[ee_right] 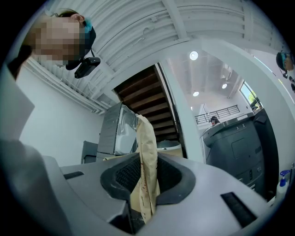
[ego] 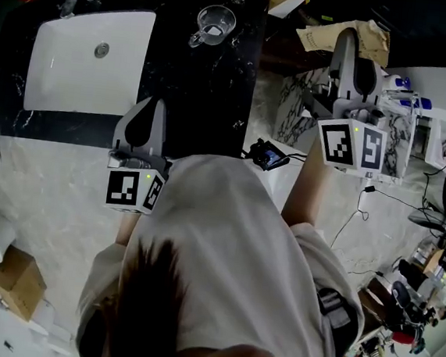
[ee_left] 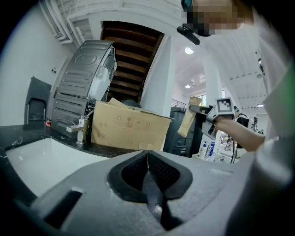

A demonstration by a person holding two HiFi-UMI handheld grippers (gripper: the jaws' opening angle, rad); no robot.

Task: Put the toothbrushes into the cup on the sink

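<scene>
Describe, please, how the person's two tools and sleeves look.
The left tool and right tool are grey moulded shells with black ribbed pads lining the jaws. Each carries a white cube printed with black square markers, with a small green light. The person wears a white short-sleeved shirt.

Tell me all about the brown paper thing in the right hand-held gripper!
The paper packet is tan, flat and crinkled, with faint reddish marks. It stands upright, pinched between the jaws of the right hand-held gripper, poking out past them. It is held up in the air, off to the side of the sink counter.
</scene>
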